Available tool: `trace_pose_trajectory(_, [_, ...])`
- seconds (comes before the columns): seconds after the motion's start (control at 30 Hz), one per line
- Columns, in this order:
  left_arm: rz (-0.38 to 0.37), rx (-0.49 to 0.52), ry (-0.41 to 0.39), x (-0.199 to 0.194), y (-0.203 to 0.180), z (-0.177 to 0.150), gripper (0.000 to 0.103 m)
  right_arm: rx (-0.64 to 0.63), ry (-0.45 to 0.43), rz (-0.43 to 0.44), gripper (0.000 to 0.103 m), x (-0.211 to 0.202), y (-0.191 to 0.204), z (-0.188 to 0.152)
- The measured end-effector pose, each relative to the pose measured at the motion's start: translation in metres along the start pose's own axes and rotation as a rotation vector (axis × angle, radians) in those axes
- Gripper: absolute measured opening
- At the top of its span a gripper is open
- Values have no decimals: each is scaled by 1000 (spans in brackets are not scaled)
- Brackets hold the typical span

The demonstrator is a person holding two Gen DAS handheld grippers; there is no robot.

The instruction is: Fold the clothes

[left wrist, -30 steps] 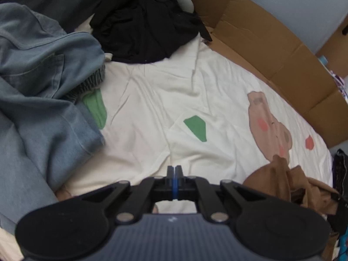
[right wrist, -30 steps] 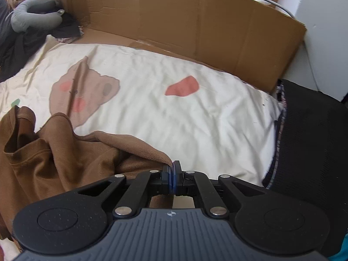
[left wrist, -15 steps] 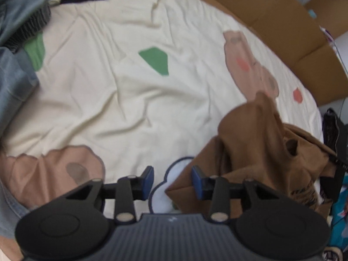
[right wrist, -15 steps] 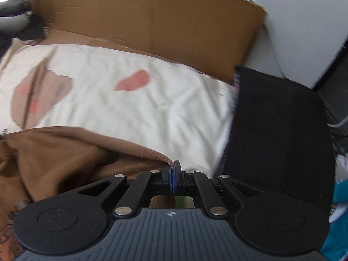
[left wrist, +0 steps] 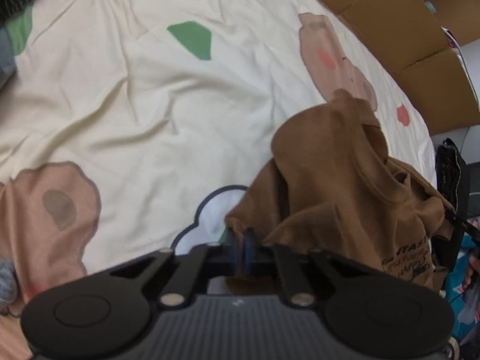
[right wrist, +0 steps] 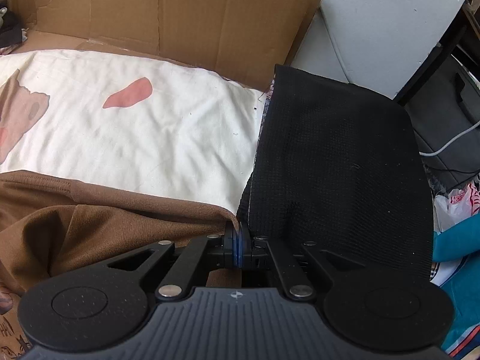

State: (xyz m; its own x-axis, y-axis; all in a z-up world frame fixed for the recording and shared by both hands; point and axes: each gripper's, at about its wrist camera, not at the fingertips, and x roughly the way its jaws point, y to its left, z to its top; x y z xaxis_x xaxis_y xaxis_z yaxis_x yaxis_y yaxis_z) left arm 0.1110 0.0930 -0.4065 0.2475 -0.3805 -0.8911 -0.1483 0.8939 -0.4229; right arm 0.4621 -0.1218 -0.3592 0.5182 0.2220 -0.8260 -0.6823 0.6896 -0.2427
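A brown T-shirt [left wrist: 339, 177] with black print lies bunched on the cream bedsheet [left wrist: 168, 111] at the right of the left wrist view. My left gripper [left wrist: 240, 240] is shut on a corner of the brown T-shirt near the white cloud print. In the right wrist view the brown T-shirt [right wrist: 99, 219] spreads across the lower left. My right gripper [right wrist: 237, 237] is shut on its hem edge, right beside the black mesh chair back [right wrist: 333, 165].
A cardboard sheet [right wrist: 168, 12] lines the far side of the bed, also in the left wrist view [left wrist: 390, 21]. Denim clothes [left wrist: 6, 48] lie at the far left. A white cable [right wrist: 450, 141] and bags sit right of the chair.
My left gripper opened, swung right to the brown T-shirt and closed on its corner. My right gripper pulled the hem rightward toward the chair.
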Motion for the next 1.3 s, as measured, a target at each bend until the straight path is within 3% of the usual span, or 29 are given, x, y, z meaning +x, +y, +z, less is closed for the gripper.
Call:
trace_pose_trajectory(0.27, [64,-4,-129,-48,12,7,2,10,-49,53,0,-17,3,9])
trace_pose_trajectory(0.83, [401,112,-308,-146,65,54,2,16,-38,169,0,-38,17,15])
trace_pose_trajectory(1.13, [519,190,-321,-149,90,80,2,-7,-12,205,0,-44,23,9])
trace_pose_trajectory(1.3, [502,148,-230,-133,100,72,3,19,43,153,1,-34,11,1])
